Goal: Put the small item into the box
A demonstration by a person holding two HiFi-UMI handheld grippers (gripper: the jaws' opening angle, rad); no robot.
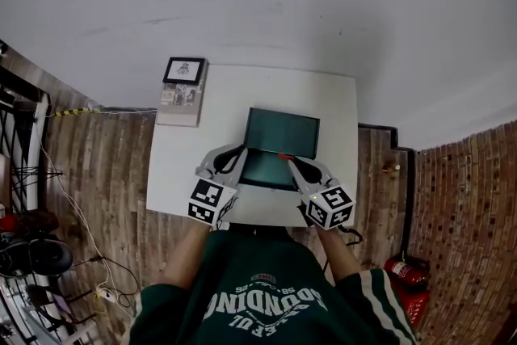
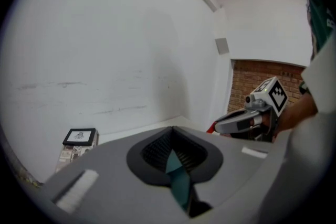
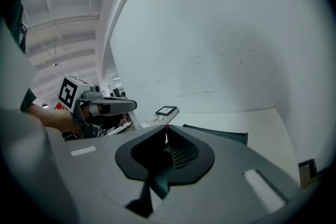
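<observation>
Where right gripper [image 1: 288, 161] pinches thin red item [image 1: 283, 156], rectangular teal box [image 1: 281, 133].

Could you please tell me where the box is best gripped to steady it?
The box: probably its left wall's rim, from the left. The thin upright wall fits between the jaws, the raised lid blocks the far side, and the right gripper holds the item at the right. The left gripper is shut there.

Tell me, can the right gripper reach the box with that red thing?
Probably yes: the right gripper holds the red item right at the open box, with nothing between them, while the left gripper grips the box's edge.
</observation>
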